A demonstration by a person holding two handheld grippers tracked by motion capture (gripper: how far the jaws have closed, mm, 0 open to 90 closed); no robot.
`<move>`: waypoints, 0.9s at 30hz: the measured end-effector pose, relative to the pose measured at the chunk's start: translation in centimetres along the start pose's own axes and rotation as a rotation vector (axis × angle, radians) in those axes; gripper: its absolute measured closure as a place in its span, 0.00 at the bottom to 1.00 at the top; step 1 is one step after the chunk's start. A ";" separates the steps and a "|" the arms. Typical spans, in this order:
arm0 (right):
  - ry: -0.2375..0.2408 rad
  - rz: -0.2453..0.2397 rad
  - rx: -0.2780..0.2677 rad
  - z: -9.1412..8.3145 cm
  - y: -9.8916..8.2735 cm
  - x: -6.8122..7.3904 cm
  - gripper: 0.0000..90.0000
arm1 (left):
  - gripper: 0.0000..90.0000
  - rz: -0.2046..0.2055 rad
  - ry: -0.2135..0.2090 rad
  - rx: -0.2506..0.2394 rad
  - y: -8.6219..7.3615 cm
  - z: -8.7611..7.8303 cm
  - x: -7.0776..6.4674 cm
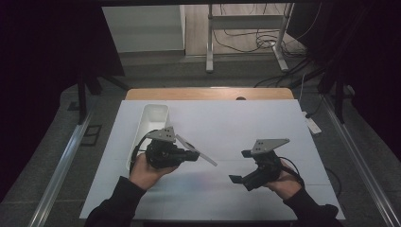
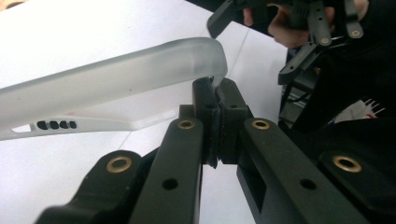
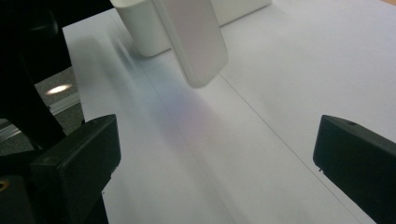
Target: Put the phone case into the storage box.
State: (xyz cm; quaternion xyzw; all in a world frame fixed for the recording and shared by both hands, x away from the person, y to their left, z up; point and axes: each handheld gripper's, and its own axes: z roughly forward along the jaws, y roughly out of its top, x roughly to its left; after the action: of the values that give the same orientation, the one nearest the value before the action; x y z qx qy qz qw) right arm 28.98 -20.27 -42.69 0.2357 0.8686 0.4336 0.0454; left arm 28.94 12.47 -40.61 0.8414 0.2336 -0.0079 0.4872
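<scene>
Left gripper (image 1: 189, 155) held the phone case (image 1: 196, 150) by one corner, jaws pinched on it; right gripper (image 1: 239, 166) sat with jaws wide, holding nothing.

Case hung clear above the counter (image 1: 236, 123), mid-counter toward the near edge, long axis running from the left jaws toward the right gripper, free end nearest it. Right jaws pointed across at that free end, gap between them bare. White bin (image 1: 153, 118) stood behind the left hand (image 1: 144, 172), near the counter's left edge, out of the path. Likely a handover or two-handed grip next.

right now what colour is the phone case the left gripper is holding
Frosted translucent white; the phone case shows best in the left gripper view, pinched by the left gripper.
</scene>
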 end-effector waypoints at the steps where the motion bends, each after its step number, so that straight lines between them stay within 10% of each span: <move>1: -0.006 0.002 0.000 0.0 -0.1 0.0 0.01 | 0.98 0.000 0.004 0.001 0.0 0.0 0.1; 27: -0.104 0.032 0.009 -1.6 -1.8 -0.3 0.00 | 0.98 0.015 0.117 0.020 0.7 -0.3 1.3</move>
State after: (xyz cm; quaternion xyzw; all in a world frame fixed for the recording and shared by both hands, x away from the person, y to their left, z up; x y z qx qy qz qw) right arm 28.12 -22.56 -43.13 0.2719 0.8631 0.4175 0.0828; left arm 30.34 12.86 -40.18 0.8471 0.2551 0.0426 0.4643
